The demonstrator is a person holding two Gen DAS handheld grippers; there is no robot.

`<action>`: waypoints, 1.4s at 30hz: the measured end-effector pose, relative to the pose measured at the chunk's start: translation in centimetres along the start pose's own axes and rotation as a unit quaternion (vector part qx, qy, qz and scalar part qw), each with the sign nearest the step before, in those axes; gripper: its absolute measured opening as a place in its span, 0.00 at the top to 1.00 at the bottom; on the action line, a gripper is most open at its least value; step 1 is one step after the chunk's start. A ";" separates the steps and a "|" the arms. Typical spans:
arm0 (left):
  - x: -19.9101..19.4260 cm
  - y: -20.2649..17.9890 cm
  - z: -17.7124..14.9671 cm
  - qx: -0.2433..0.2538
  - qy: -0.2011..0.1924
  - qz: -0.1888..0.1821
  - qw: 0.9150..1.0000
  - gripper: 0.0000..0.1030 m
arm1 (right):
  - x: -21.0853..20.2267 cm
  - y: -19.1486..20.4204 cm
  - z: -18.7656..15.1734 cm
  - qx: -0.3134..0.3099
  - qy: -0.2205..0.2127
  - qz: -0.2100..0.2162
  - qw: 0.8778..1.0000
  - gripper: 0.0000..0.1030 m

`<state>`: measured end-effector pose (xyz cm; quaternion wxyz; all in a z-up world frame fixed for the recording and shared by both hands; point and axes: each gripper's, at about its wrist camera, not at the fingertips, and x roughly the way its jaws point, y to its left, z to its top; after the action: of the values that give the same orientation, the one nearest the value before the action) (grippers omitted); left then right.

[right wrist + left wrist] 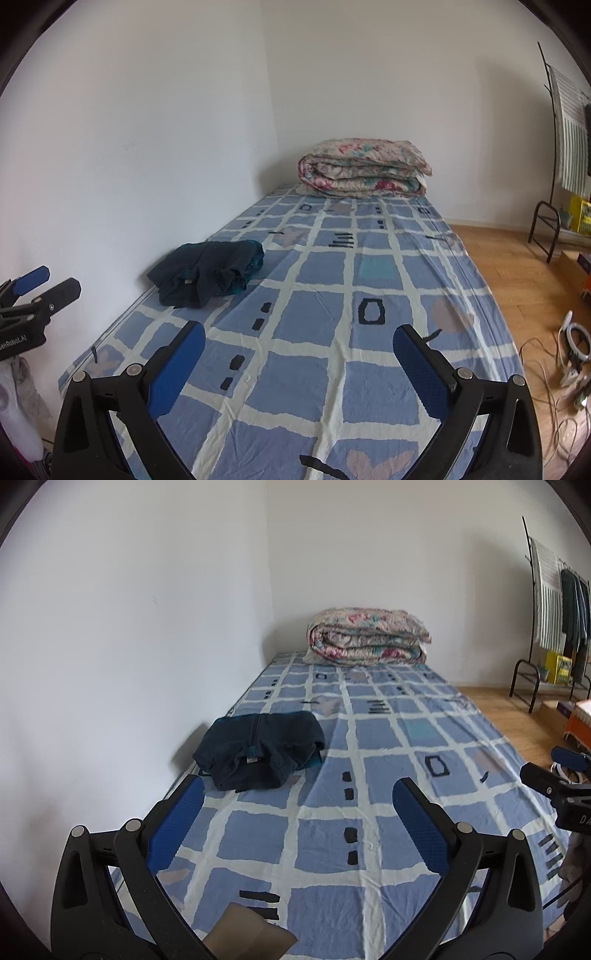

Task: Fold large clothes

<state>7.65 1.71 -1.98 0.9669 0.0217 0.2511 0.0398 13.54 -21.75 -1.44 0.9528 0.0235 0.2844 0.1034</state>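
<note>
Nearest the left wrist camera, the left claw (297,797) is spread wide with nothing between its blue-padded fingers, hovering above the bed (388,768). The right claw (299,338) is also spread wide and holds nothing, above the same bed. Each claw shows at the edge of the other's view, the two well apart.

The bed carries a sheet of blue squares crossed by white bands, with small black marks scattered over it. A tan shape at the bottom edge of the left view is too blurred to identify.

Farther along, near the wall on the left side of the bed, lies the dark navy garment (258,749), folded into a compact bundle, a small label showing at its collar. It touches neither claw.

At the far end of the bed rests a folded floral quilt (369,637). To the right, beyond a wooden floor (517,266), a black clothes rack (532,602) holds hanging garments.
</note>
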 end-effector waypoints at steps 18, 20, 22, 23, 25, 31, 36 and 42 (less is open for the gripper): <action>2.2 0.3 -0.7 -0.017 0.019 0.013 1.000 0.00 | 3.6 -0.7 -1.6 0.003 0.033 -0.020 0.999 0.00; 2.3 0.3 -0.8 -0.016 0.019 0.014 1.000 0.00 | 3.7 -0.7 -1.6 0.003 0.032 -0.021 0.999 0.00; 2.2 0.3 -0.8 -0.015 0.019 0.014 1.000 0.00 | 3.7 -0.5 -1.6 -0.003 0.029 -0.024 0.999 0.00; 2.4 0.3 -0.9 -0.014 0.020 0.015 1.000 0.00 | 3.8 -0.5 -1.6 -0.005 0.028 -0.024 0.999 0.00; 2.5 0.3 -1.0 -0.015 0.021 0.014 1.000 0.00 | 3.8 -0.4 -1.6 -0.006 0.029 -0.024 0.999 0.00; 2.9 0.5 -1.3 -0.014 0.022 0.015 1.000 0.00 | 3.9 -0.3 -1.7 -0.005 0.030 -0.026 0.999 0.00; 3.1 0.6 -1.5 -0.013 0.023 0.014 1.000 0.00 | 3.9 -0.3 -1.7 -0.006 0.031 -0.027 0.999 0.00; 2.9 0.6 -1.3 -0.013 0.022 0.014 1.000 0.00 | 4.0 -0.3 -1.8 -0.005 0.031 -0.026 0.999 0.00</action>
<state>9.52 2.56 -4.52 0.9606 0.0115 0.2717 0.0576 15.86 -21.22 -5.06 0.9461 0.0079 0.3136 0.0807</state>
